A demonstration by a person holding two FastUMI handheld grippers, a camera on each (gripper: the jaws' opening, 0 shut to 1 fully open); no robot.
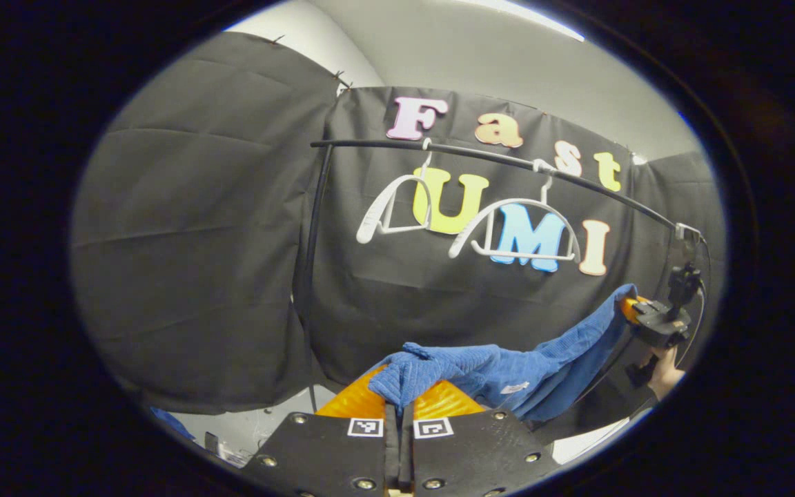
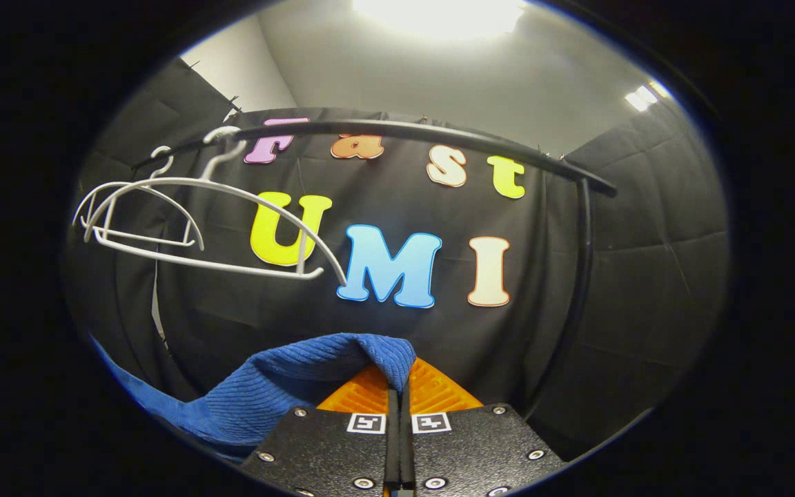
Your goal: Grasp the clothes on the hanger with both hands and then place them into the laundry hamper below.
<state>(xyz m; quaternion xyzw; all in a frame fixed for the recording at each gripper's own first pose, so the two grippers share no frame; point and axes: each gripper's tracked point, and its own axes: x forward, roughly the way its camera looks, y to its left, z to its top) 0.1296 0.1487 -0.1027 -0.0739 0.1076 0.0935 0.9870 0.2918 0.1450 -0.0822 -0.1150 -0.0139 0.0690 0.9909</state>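
A blue ribbed garment (image 1: 508, 376) stretches between both grippers, off the hangers. My left gripper (image 1: 401, 400) is shut on one end of it, the cloth bunched over the fingertips. In the left gripper view the other end rises to the right gripper (image 1: 635, 310), held by a hand at the far right. In the right gripper view my right gripper (image 2: 397, 379) is shut on the blue garment (image 2: 287, 393), which drapes away down to the left. Two bare white hangers (image 1: 515, 231) hang on the black rail (image 1: 494, 159) above. The hamper is out of sight.
The black rail (image 2: 439, 134) runs across the booth on a dark upright post (image 2: 580, 276) at the right. White hangers (image 2: 211, 228) hang at its left end in the right gripper view. A pale floor patch (image 1: 259, 424) with small items lies low at the left.
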